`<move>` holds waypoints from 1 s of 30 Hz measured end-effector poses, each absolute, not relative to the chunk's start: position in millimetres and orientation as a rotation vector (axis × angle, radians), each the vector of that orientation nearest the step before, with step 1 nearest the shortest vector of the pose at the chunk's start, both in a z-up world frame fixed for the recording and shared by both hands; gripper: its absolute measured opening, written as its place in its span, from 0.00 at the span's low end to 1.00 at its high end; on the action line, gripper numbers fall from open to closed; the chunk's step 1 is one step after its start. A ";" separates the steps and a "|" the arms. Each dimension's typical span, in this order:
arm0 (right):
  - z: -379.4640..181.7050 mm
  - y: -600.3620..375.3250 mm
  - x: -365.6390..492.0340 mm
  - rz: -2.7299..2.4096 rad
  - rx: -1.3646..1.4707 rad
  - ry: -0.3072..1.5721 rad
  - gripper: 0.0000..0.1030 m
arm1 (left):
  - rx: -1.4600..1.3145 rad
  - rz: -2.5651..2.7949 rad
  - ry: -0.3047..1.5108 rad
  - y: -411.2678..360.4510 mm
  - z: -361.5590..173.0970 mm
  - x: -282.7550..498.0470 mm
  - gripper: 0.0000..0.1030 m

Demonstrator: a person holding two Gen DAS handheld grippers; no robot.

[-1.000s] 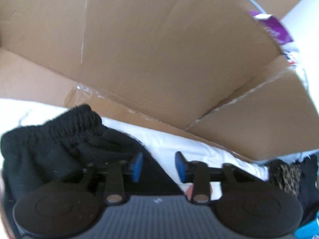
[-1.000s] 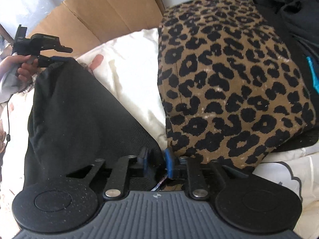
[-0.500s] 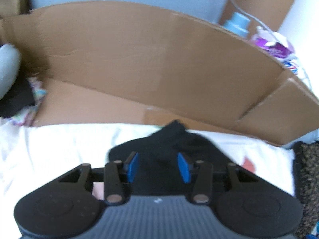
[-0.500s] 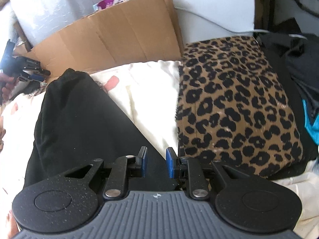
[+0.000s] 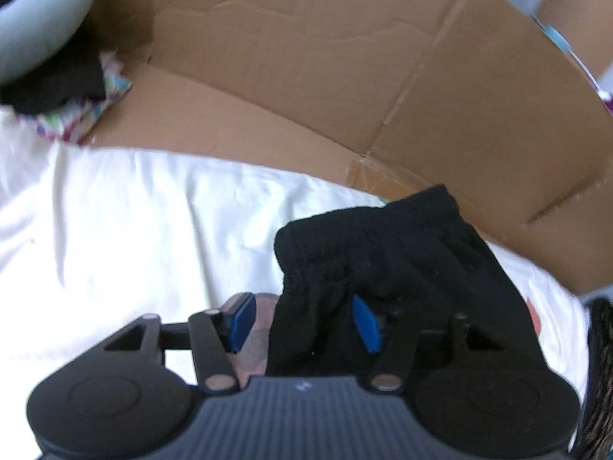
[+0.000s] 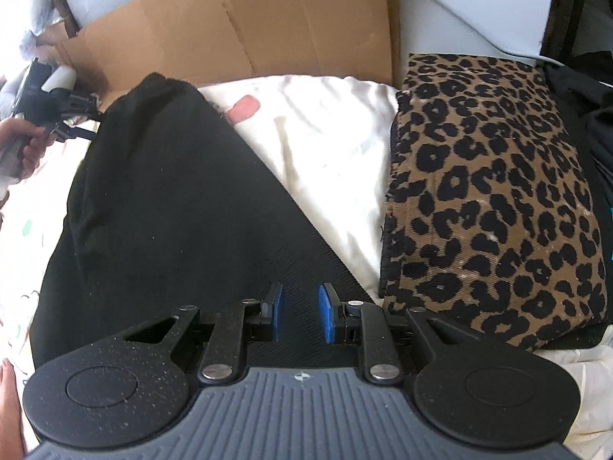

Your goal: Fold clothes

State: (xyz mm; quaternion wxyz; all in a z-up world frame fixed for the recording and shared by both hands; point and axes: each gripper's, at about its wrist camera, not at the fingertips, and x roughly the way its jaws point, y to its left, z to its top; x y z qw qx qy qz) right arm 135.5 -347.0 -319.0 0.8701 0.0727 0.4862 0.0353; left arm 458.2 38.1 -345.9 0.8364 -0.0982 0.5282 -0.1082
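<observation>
My left gripper (image 5: 302, 322) is opening to drop the black shorts (image 5: 387, 268) between its jaws; my right gripper (image 6: 300, 312), narrow, grips nothing above them.

no text, label, brand or number could be read anywhere in either wrist view; nothing legible showed.

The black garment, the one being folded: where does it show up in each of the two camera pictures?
Left wrist view: the black garment sits lower centre-right, its gathered waistband nearest the box, part of it between the opening jaws of the left hand-held gripper.
Right wrist view: it fills the left and centre, running up from the right hand-held gripper.
Shared landmark: the brown cardboard box behind it.
</observation>
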 end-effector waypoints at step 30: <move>-352.0 -355.8 131.1 0.018 0.135 1.174 0.22 | -0.019 -0.167 1.086 35.0 -323.0 463.1 0.37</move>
